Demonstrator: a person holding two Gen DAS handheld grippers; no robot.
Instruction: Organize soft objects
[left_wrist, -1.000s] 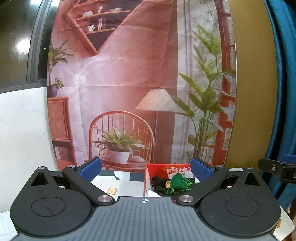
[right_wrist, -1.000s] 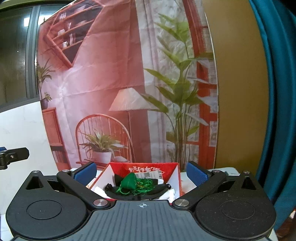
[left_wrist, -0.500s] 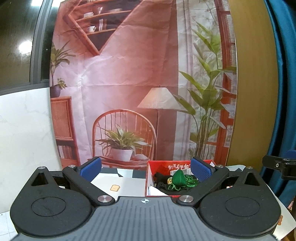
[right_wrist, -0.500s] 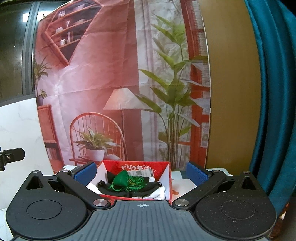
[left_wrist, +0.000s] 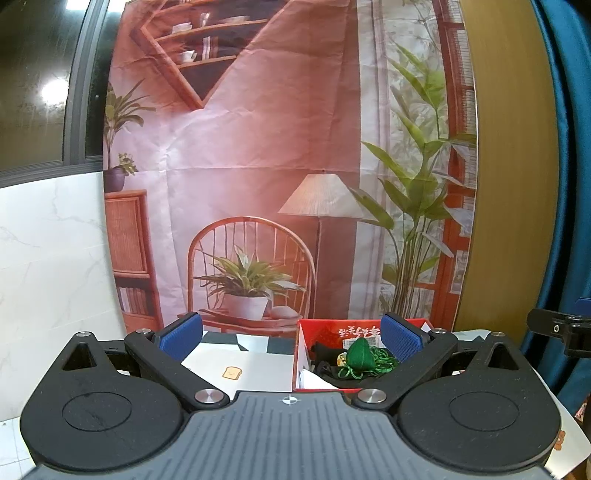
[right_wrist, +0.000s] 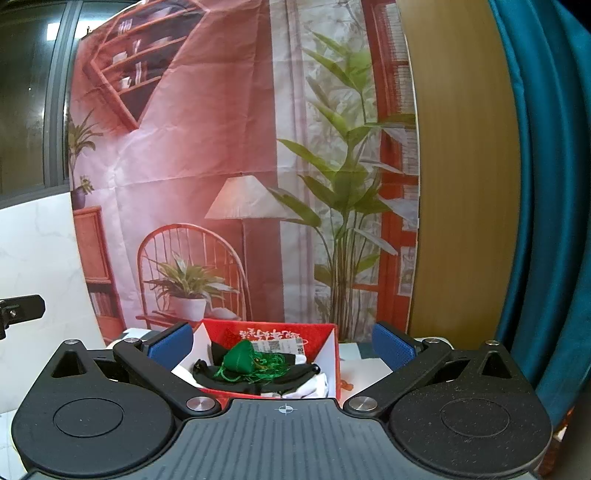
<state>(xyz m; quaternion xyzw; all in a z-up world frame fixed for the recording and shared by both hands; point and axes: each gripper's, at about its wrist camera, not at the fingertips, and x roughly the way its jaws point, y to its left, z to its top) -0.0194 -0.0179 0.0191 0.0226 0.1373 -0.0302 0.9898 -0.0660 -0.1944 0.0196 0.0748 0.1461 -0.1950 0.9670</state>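
Green pouch (right_wrist: 239, 360): soft, light, tassel snags; pinch body, lower centre, in red box (right_wrist: 334, 358).
Left gripper (left_wrist: 291, 338): wide, empty.
Right gripper (right_wrist: 282, 343): wide, empty.

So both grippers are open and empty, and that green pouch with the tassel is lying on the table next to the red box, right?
Not quite. The green pouch lies inside the red box, on top of the dark things in it, not beside it on the table; the right wrist view shows this best. The rest holds: the left gripper and right gripper are both open and empty.
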